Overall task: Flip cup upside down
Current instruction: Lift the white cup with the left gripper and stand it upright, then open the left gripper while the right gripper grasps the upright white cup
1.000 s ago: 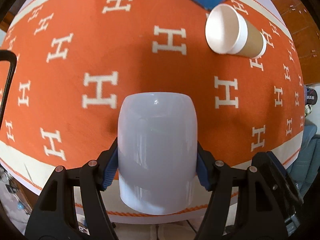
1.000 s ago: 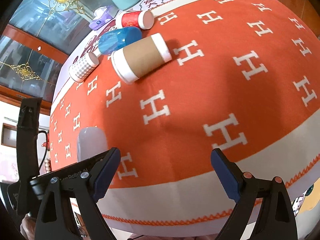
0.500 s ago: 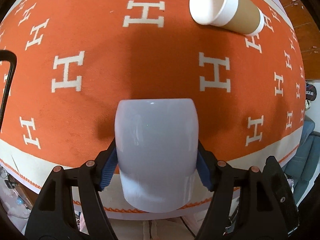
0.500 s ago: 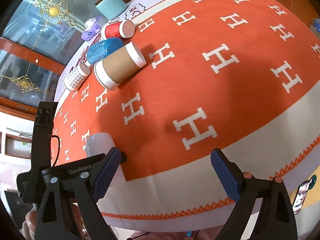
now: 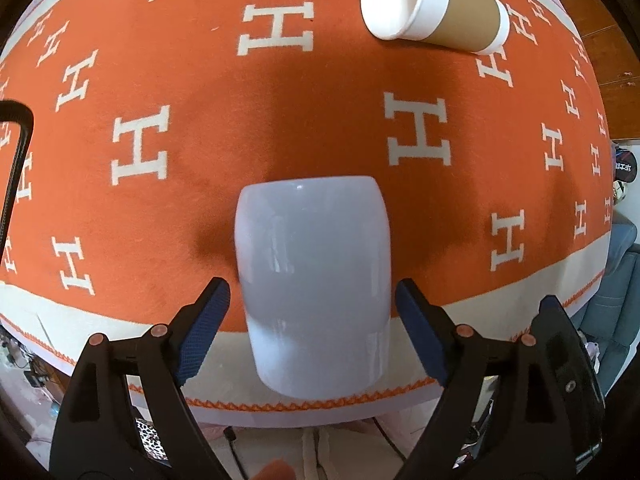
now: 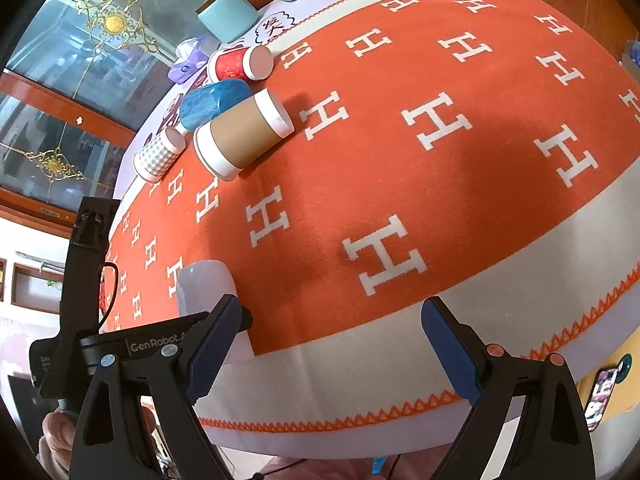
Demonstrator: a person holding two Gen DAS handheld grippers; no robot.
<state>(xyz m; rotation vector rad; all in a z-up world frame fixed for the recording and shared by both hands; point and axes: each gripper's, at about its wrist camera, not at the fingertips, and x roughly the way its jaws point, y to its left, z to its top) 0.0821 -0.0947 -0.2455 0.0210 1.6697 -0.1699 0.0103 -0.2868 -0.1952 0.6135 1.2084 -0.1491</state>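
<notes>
A: Right, pale lavender cup [image 5: 314, 280] stands on the orange H-patterned cloth [image 5: 280, 120] near the tabletop's front edge, closed end up by the look of it; the rim is not visible.

B: Left claw [image 5: 312, 312]?

A: Pads apart, one on each side of the cup, neither touching. Right claw [image 6: 334, 344] also spread, holding nothing, off to the side.

B: Neighbours?

A: Brown paper cup [image 5: 436, 2] lying on its side, well apart, further back.

B: Risk?

A: Cup sits close to the edge. My guess: a pad clipping the wall on withdrawal could tip or slide it off the cloth.
</notes>
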